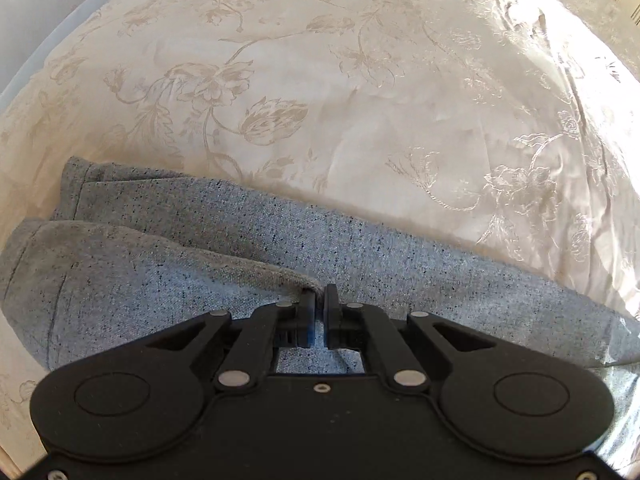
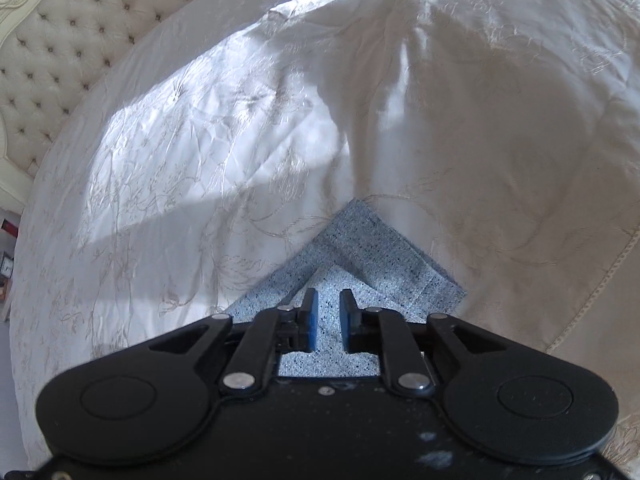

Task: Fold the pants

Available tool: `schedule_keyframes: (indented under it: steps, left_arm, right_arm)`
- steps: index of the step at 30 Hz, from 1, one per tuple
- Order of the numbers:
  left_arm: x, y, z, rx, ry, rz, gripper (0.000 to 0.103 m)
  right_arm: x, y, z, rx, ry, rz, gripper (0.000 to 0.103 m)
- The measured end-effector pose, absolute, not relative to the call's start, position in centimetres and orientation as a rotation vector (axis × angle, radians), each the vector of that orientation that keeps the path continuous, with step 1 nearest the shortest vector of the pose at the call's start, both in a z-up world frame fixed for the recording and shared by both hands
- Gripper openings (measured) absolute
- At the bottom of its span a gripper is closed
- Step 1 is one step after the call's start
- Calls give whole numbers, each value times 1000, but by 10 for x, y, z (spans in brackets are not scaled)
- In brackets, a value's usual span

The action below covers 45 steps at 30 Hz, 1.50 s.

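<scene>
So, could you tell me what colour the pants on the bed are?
The pants are light blue-grey flecked with dark specks, clearest in the left wrist view.

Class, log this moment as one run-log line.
left gripper: shut on speckled grey-blue knit pants | right gripper: open above pants | surface: cream floral bedspread

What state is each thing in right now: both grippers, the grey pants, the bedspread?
Left gripper: shut, pinching an edge of the cloth.
Right gripper: jaws parted, nothing pressed between the pads.
Grey speckled knit pants: lying on the bed, doubled over, top layer folded back.
Pants corner: layered, flat, hem showing.
Cream floral embroidered bedspread: spread out, creased, partly sunlit.
</scene>
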<state>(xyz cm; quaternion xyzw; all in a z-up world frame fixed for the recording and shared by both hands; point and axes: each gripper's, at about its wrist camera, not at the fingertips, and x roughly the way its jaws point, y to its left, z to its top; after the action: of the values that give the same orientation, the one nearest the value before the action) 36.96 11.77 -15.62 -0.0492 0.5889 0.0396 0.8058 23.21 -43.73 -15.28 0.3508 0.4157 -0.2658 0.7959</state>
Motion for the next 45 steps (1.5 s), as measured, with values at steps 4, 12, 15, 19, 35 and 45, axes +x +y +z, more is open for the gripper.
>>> schedule_keyframes:
  steps: [4,12,15,19,35,45]
  left_arm:
    - [370,114,-158,-91,1259,91,4]
    - [370,113,-160,-88,1250,108,4]
    - [370,113,-160,-85,1248,108,4]
    - [369,113,-161,-80,1246,115,4]
    - [400,92,-148,-101,1205,90,5]
    - [430,76,-195,-39,1262,138,6]
  right_arm:
    - [262,-451,-175,707,949,-522,28]
    - [309,-474,-212,617,1073,-441,31]
    - [318,-476,-220,580,1107,-406,31]
    - [322,-474,-229,561,1150,-327,31]
    - [295,-493,-167,604,884,-483,4]
    - [336,-499,-213,555,980,-553,4]
